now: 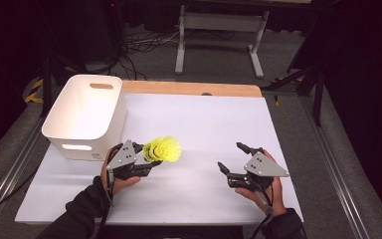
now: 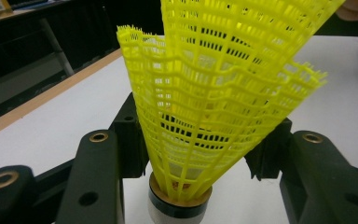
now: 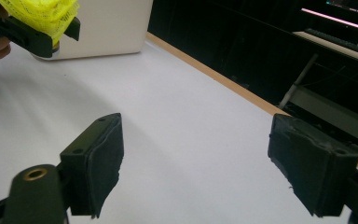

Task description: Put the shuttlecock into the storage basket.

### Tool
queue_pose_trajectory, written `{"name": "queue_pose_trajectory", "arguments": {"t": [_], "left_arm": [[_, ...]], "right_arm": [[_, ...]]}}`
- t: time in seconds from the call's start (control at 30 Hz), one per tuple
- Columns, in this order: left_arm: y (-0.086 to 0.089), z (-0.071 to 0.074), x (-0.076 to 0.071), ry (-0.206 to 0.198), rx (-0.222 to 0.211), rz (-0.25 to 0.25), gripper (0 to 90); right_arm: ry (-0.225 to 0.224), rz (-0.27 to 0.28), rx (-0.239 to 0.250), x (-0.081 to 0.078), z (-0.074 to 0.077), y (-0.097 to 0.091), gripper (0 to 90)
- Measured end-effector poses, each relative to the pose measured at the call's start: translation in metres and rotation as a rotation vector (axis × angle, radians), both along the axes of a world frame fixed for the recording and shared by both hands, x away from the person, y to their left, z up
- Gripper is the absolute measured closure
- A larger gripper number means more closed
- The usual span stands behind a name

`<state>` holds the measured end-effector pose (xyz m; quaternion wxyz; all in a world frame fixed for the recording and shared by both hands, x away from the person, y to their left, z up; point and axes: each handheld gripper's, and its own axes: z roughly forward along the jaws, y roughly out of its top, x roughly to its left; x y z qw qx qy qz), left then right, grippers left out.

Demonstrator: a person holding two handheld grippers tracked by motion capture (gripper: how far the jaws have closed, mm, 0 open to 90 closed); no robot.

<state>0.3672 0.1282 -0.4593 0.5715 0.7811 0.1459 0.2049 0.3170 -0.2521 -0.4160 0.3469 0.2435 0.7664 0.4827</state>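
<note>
The left claw [image 1: 146,160] pinches the yellow shuttlecocks [image 1: 164,149] by their skirt just beside the white bin [image 1: 87,112], likely for dropping in, while the right claw [image 1: 235,158] hangs open and empty over the table [image 1: 204,124].

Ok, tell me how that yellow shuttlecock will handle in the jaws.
The shuttlecock has an open mesh skirt, already wavy where the left gripper holds it, so it probably flexes and could crease. So little material suggests it is light. Its rounded cork base might let it roll in an arc if dropped.
</note>
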Motion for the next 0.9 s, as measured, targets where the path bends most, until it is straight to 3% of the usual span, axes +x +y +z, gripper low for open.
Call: {"name": "queue_pose_trajectory", "arguments": {"t": [0.07, 0.17, 0.3, 0.9], "left_arm": [[0.003, 0.002, 0.0, -0.007, -0.002, 0.002, 49.5], [0.007, 0.005, -0.001, -0.014, -0.02, 0.015, 49.5], [0.012, 0.009, -0.003, -0.02, -0.024, 0.021, 49.5], [0.029, 0.022, -0.007, -0.052, -0.062, 0.049, 50.1]], "right_arm": [[0.012, 0.003, 0.018, 0.0, -0.005, -0.004, 18.6], [-0.005, -0.024, -0.004, 0.0, -0.014, -0.008, 18.6], [0.002, -0.016, 0.004, -0.003, -0.026, -0.012, 18.4], [0.031, 0.003, -0.011, -0.002, -0.038, -0.005, 18.0]]}}
